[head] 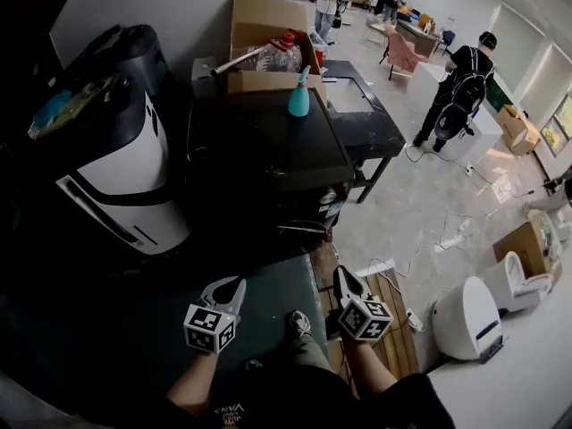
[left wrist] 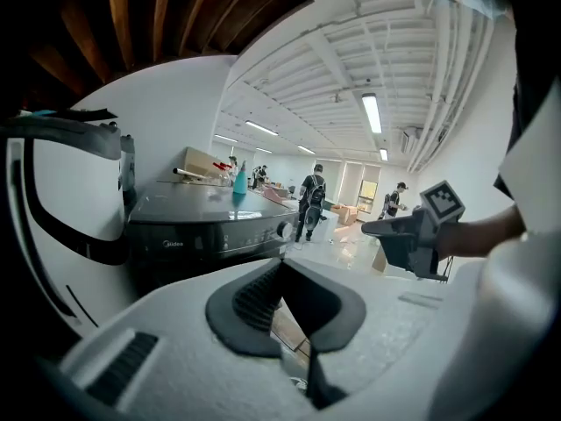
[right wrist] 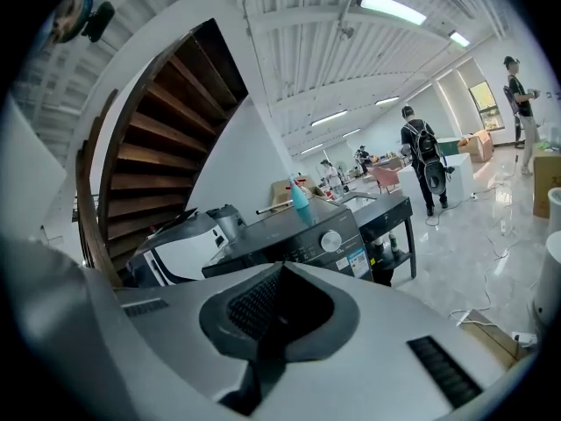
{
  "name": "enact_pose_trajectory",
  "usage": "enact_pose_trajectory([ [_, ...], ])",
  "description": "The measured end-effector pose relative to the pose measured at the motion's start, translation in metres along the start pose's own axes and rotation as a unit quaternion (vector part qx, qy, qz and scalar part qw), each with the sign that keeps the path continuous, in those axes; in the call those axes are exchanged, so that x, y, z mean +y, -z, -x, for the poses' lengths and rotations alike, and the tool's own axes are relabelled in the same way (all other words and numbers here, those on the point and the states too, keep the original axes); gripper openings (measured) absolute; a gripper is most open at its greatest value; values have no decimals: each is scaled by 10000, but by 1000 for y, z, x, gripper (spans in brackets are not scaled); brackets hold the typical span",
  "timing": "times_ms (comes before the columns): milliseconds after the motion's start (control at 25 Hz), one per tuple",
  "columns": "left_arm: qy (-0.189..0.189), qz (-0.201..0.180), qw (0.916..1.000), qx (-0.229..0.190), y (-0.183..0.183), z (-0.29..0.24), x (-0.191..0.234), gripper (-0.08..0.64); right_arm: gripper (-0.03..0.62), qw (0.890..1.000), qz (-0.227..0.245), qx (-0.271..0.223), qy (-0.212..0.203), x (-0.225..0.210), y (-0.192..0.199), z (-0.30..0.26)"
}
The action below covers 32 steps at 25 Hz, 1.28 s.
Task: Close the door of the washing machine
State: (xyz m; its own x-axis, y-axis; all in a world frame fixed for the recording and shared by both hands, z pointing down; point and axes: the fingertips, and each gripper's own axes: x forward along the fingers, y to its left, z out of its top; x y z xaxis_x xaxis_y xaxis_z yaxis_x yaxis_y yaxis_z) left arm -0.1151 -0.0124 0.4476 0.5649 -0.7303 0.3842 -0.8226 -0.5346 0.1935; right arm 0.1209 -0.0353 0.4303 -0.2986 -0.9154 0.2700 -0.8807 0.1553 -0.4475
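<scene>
Open hall, pale glossy floor (head: 420, 213) | dark washing machine (head: 268, 159) ahead of both tongs, well apart from them, teal spray bottle (head: 299, 96) upright on its top | left tongs (head: 228, 291) pressed together, empty | right tongs (head: 345, 281) pressed together, empty

Head view: high, tilted steeply down. Washing machine (head: 259, 150) top sits mid-frame, left gripper (head: 234, 286) and right gripper (head: 341, 275) near the bottom edge. Left gripper view: low, near level, facing the machine's front, with the right gripper at its right side. Right gripper view: low too, front panel seen obliquely. All three share the machine and the teal spray bottle (head: 299, 98) on it
</scene>
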Motion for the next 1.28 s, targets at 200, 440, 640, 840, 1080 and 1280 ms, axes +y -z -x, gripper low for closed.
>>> enact_pose_trajectory([
  [200, -37, -231, 9995, -224, -1, 41, -2, 11, -1, 9999, 49, -147, 75, 13, 11, 36],
  [440, 91, -314, 9981, -531, 5, 87, -11, 11, 0, 9991, 62, -419, 44, 41, 12, 79],
  [640, 299, -373, 9972, -569, 18, 122, -24, 11, -2, 9977, -246, -636, -13, 66, 17, 113],
  [840, 403, -351, 9964, -660, 28, 143, -35, 11, -2, 9979, -183, -607, -105, 75, 38, 137],
  [1080, 597, -299, 9957, -643, 41, 160, -52, 11, -2, 9991, 0, -417, -87, 90, 59, 159],
  [1280, 722, -320, 9948, -648, 43, 165, -62, 11, -2, 9989, 121, -450, -55, 100, 55, 171],
])
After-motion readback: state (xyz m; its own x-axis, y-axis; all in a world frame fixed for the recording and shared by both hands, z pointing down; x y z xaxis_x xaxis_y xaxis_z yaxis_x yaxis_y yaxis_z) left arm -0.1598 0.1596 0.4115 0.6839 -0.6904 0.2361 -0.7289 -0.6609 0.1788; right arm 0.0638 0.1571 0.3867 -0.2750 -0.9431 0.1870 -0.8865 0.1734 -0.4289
